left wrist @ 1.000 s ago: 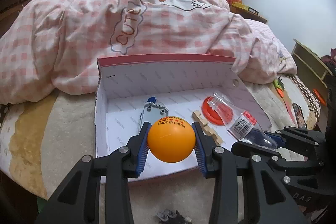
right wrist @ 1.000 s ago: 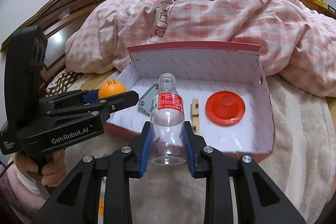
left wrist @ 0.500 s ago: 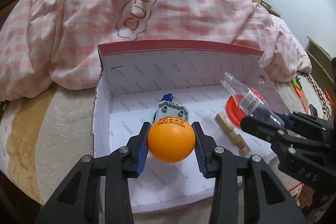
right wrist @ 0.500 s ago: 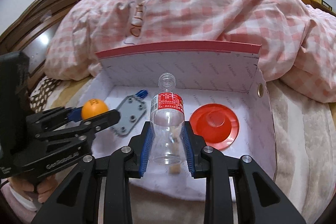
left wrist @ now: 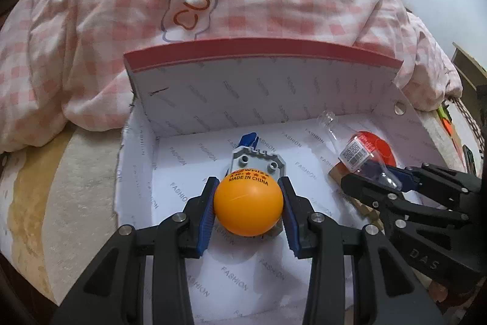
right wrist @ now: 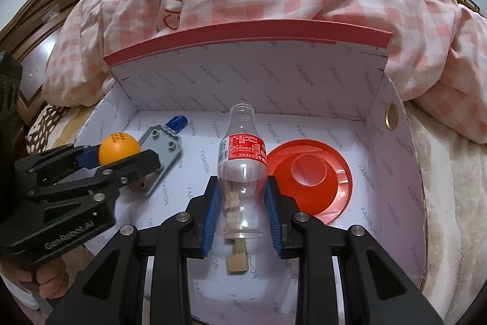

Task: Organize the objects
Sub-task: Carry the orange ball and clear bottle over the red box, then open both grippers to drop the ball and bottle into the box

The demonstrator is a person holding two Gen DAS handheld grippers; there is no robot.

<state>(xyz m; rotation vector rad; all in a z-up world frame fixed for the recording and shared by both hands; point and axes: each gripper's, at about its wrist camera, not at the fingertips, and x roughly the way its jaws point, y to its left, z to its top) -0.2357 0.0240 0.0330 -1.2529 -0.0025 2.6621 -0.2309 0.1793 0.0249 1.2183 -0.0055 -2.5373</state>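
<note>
Left gripper [left wrist: 248,204] clamps the ball [left wrist: 248,207] above the grey plate [left wrist: 258,162] inside the box [left wrist: 261,99]; right gripper [right wrist: 242,210] clamps the bottle [right wrist: 242,172], neck pointing away, over the wooden block [right wrist: 237,259].

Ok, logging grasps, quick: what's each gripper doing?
Left gripper: closed on the ball.
Right gripper: closed on the bottle.

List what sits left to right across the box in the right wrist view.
Left gripper holding the orange ping-pong ball → grey plate with blue end → clear bottle in the right gripper → red dish → box's brass eyelet.
</note>
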